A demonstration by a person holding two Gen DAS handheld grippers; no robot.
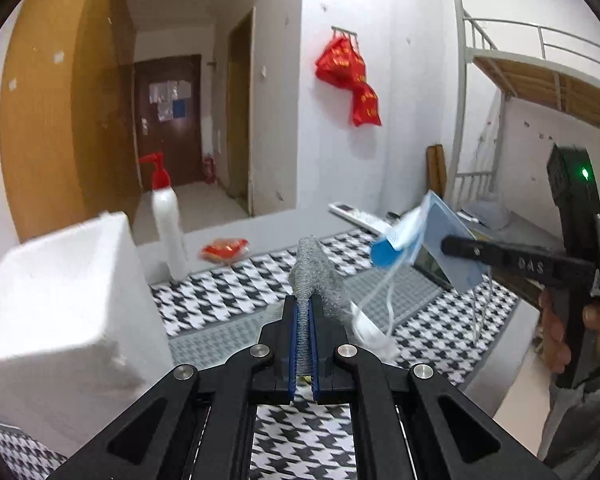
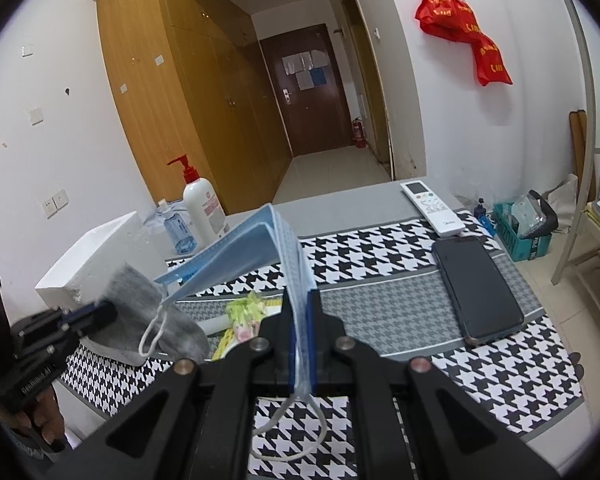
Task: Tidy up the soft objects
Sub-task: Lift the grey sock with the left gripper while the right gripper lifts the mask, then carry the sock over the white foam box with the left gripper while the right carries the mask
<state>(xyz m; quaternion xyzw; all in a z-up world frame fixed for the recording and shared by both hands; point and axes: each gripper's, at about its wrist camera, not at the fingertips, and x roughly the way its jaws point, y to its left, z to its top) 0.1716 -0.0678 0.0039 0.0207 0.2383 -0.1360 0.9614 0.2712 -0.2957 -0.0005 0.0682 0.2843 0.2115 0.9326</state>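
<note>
Two close wrist views, sharing houndstooth table point(image 1: 228, 304)

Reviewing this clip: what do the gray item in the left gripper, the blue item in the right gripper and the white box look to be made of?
Gray cloth, clamped in the left gripper: seems knitted or mesh fabric, matte, with a visible woven texture. Blue face masks, clamped in the right gripper: likely thin non-woven sheet, pleated, with white elastic loops. White box: probably foam, with a matte, crumbly chipped edge.

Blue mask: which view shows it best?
Right wrist: the blue mask fills mid-frame, sharp, pleats and ear loop visible, clamped in the right tool. Left wrist shows the mask smaller, blurred and side-on.
</note>
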